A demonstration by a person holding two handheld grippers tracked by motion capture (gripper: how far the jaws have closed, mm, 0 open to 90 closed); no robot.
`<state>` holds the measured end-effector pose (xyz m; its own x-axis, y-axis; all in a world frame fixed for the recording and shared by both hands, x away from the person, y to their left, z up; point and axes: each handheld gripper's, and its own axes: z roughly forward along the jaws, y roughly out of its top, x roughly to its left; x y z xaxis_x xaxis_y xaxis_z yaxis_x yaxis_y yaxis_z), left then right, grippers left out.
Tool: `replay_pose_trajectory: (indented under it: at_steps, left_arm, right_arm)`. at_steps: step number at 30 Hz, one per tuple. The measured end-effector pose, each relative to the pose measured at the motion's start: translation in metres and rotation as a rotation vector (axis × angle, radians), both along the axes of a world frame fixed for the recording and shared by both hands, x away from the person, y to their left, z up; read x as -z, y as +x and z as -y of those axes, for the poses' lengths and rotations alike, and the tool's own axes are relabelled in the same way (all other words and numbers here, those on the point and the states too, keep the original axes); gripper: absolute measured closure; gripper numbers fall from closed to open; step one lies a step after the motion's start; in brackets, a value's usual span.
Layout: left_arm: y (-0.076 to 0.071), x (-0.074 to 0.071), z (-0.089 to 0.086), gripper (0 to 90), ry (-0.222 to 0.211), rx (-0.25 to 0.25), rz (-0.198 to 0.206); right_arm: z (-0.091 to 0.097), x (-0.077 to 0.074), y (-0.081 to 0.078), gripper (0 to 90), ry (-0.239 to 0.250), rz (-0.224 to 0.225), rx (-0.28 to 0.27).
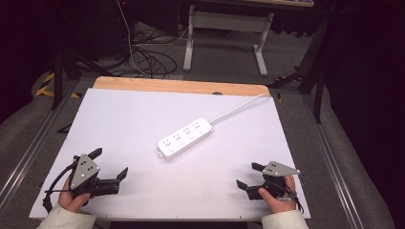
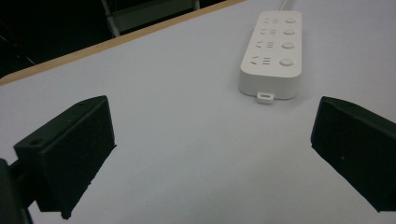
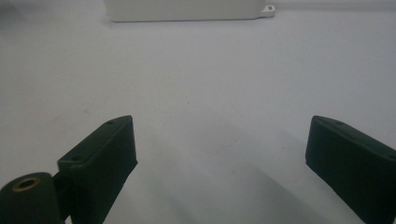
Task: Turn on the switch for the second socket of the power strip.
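Note:
A white power strip (image 1: 185, 137) with several sockets lies diagonally at the middle of the white table top (image 1: 133, 119), its white cord (image 1: 239, 108) running off toward the far right edge. In the left gripper view the power strip (image 2: 273, 53) lies ahead and to the right, with a small tab at its near end. In the right gripper view the power strip's (image 3: 187, 10) side shows at the top edge. My left gripper (image 1: 111, 163) rests open at the near left, held by a hand. My right gripper (image 1: 248, 174) rests open at the near right. Both hold nothing.
A wooden strip (image 1: 181, 86) borders the table's far edge. Beyond it on the floor stand white desk legs (image 1: 224, 33) and a tangle of cables (image 1: 148, 57). Metal rails (image 1: 28, 152) run along both sides of the table.

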<state>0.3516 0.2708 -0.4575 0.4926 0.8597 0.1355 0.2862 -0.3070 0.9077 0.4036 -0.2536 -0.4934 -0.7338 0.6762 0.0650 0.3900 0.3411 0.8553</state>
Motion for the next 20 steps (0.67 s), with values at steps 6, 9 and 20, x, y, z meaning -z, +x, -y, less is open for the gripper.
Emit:
replay_pose_trajectory:
  at_steps: [6, 9, 20]
  left_arm:
    - [0.001, 0.002, -0.002, 0.2, -0.016, -0.005, -0.005]
    - [0.003, 0.003, -0.002, 0.2, -0.025, 0.0, -0.016]
    - [0.004, 0.011, -0.006, 0.2, 0.025, 0.03, -0.009]
  right_arm:
    - [-0.001, -0.006, -0.001, 11.2, 0.0, 0.03, 0.021]
    - [0.0, -0.006, -0.001, 11.4, -0.014, 0.035, 0.027]
    - [0.001, -0.009, -0.004, 11.3, -0.031, 0.076, 0.051]
